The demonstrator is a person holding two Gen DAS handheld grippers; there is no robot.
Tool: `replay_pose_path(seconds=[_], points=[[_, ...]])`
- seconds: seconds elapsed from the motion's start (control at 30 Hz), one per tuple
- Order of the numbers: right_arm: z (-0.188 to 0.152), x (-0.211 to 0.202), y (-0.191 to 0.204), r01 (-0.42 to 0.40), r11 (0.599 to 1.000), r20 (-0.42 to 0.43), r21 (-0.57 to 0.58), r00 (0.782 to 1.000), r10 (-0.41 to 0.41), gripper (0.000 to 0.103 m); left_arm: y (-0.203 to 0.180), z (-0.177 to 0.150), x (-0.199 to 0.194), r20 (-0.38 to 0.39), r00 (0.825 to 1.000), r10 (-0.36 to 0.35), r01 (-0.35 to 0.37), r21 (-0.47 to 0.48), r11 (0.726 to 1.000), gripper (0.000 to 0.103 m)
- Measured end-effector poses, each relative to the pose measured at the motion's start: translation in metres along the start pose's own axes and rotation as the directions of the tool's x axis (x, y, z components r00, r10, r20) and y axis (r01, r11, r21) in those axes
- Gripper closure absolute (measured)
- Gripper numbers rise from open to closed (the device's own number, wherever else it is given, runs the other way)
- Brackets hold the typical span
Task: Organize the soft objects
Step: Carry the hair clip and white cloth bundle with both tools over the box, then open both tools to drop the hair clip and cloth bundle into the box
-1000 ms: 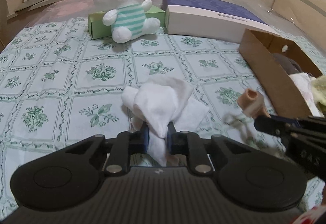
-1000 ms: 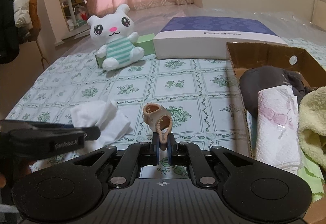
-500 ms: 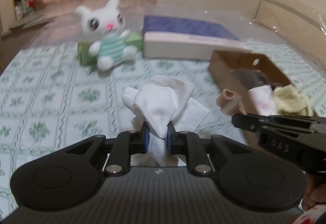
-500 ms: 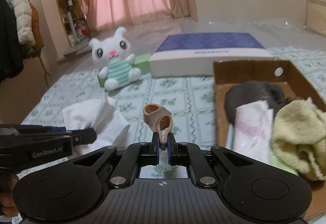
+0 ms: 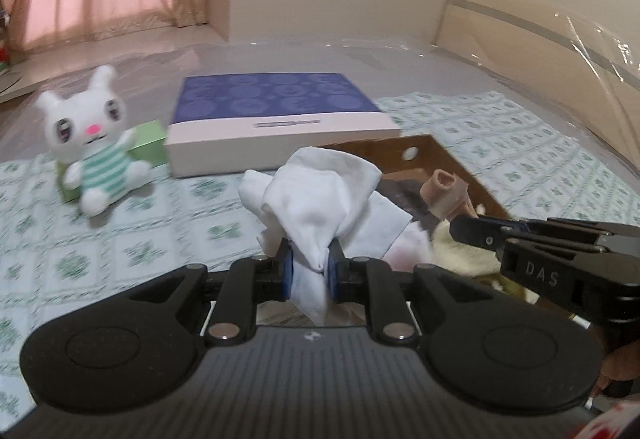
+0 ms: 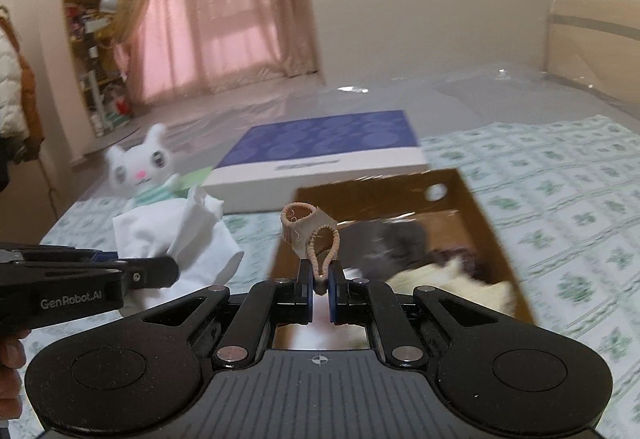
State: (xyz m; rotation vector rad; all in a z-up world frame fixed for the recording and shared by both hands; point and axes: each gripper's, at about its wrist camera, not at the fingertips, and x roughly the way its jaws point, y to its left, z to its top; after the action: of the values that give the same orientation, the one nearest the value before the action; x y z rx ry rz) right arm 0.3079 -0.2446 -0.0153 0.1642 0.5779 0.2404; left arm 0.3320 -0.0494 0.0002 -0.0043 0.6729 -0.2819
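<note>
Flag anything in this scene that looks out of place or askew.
Nothing stands out. The white cloth and beige sock are held in the air near the cardboard box; the plush bunny sits upright.
</note>
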Motion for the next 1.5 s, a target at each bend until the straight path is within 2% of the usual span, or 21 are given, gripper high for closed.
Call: replay_pose_path(seconds=[0.17,0.3,0.53,0.67,0.8,0.9,0.93,1.0,1.07,1.1,1.17,1.23,1.5], points=[[0.014,0.01,-0.038,0.014,0.999,-0.014,0.05,1.0,-0.014,0.096,-0.03,0.02,0.027,-0.001,0.999,-0.039,0.039,0.049,0.998,0.088],[0.029,0.023,-0.064,0.03,0.997,-0.023,0.064,0.999,-0.028,0.096,-0.046,0.037,0.056,-0.024,0.998,-0.058,0.059,0.051,0.997,0.088],[0.047,0.061,-0.086,0.041,0.999,-0.081,0.024,0.996,-0.039,0.096,-0.065,0.057,0.111,-0.075,0.997,-0.03,0.037,0.1,0.994,0.087],[0.046,0.09,-0.095,0.061,0.998,-0.144,-0.007,0.988,-0.061,0.096,-0.064,0.058,0.144,-0.123,0.992,0.008,0.005,0.104,0.995,0.086],[0.046,0.109,-0.107,0.064,0.998,-0.165,0.011,0.984,-0.062,0.096,-0.058,0.057,0.171,-0.167,0.986,0.017,-0.002,0.091,0.996,0.085],[0.049,0.117,-0.113,0.064,0.997,-0.155,0.034,0.986,-0.058,0.095,-0.056,0.058,0.181,-0.167,0.986,0.018,-0.002,0.095,0.995,0.081],[0.051,0.118,-0.115,0.061,0.997,-0.145,0.043,0.988,-0.055,0.095,-0.056,0.058,0.183,-0.157,0.987,0.026,-0.011,0.096,0.995,0.075],[0.053,0.12,-0.12,0.062,0.996,-0.135,0.071,0.99,-0.052,0.091,-0.055,0.061,0.185,-0.143,0.989,0.035,-0.022,0.092,0.996,0.064],[0.056,0.121,-0.123,0.055,0.995,-0.13,0.088,0.991,-0.043,0.079,-0.054,0.062,0.183,-0.126,0.992,0.022,-0.011,0.092,0.996,0.052],[0.057,0.121,-0.124,0.037,0.995,-0.128,0.09,0.991,-0.025,0.076,-0.054,0.062,0.182,-0.122,0.992,0.018,-0.006,0.098,0.995,0.051],[0.058,0.12,-0.124,0.039,0.996,-0.123,0.08,0.992,-0.029,0.062,-0.056,0.061,0.18,-0.118,0.993,0.024,-0.01,0.118,0.993,0.05],[0.058,0.116,-0.124,0.044,0.996,-0.112,0.081,0.993,-0.035,0.059,-0.057,0.06,0.179,-0.117,0.993,0.022,-0.006,0.138,0.99,0.049],[0.054,0.108,-0.125,0.042,0.997,-0.121,0.067,0.992,-0.033,0.058,-0.056,0.059,0.177,-0.13,0.991,0.028,-0.011,0.132,0.991,0.049]])
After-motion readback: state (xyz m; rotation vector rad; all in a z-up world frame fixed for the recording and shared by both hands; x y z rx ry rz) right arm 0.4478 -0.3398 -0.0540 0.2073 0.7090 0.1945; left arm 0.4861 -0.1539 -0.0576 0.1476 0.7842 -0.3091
